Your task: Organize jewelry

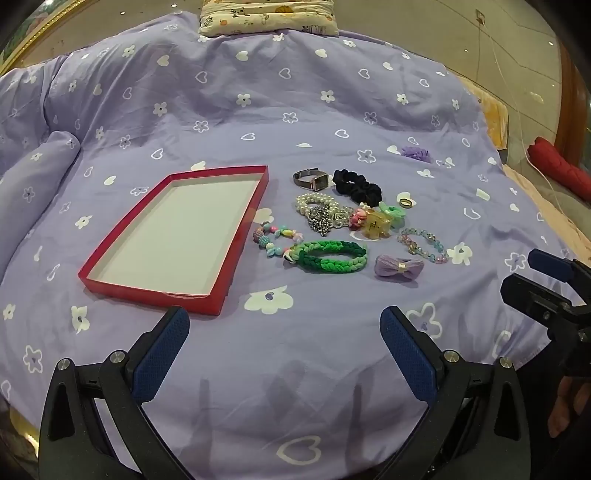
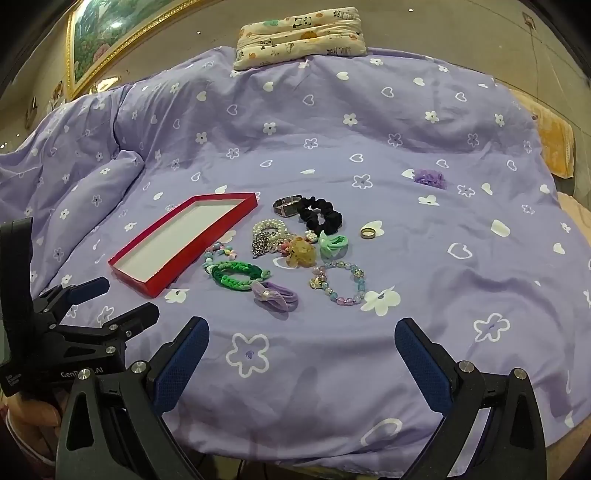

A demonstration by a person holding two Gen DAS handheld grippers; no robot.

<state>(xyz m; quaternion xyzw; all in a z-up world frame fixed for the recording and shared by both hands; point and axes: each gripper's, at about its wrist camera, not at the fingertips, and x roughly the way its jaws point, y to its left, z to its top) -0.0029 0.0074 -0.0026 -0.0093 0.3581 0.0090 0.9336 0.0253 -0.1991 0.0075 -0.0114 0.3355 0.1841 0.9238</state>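
An empty red tray (image 1: pixel 243 273) (image 2: pixel 162 286) with a white floor lies on the purple bedspread. To its right sits a cluster of jewelry: a watch (image 1: pixel 312 180) (image 2: pixel 286 206), a black scrunchie (image 1: pixel 356 186) (image 2: pixel 320 215), a pearl bracelet (image 1: pixel 316 203) (image 2: pixel 269 227), a green braided band (image 1: pixel 327 256) (image 2: pixel 238 275), a purple bow (image 1: pixel 399 267) (image 2: pixel 273 295), a pastel bead bracelet (image 1: pixel 423 245) (image 2: pixel 340 282) and a ring (image 1: pixel 405 203) (image 2: pixel 366 232). My left gripper (image 1: pixel 284 325) and right gripper (image 2: pixel 301 334) hover open over bare bedspread in front of the pile, nothing between their fingers.
A lone purple scrunchie (image 1: pixel 416 153) (image 2: pixel 430 178) lies apart at the back right. A patterned pillow (image 1: pixel 267 16) (image 2: pixel 301 37) rests at the bed's far end, a rolled duvet fold (image 1: pixel 40 173) at the left. A red cloth (image 1: pixel 561 170) lies beyond the bed's right edge.
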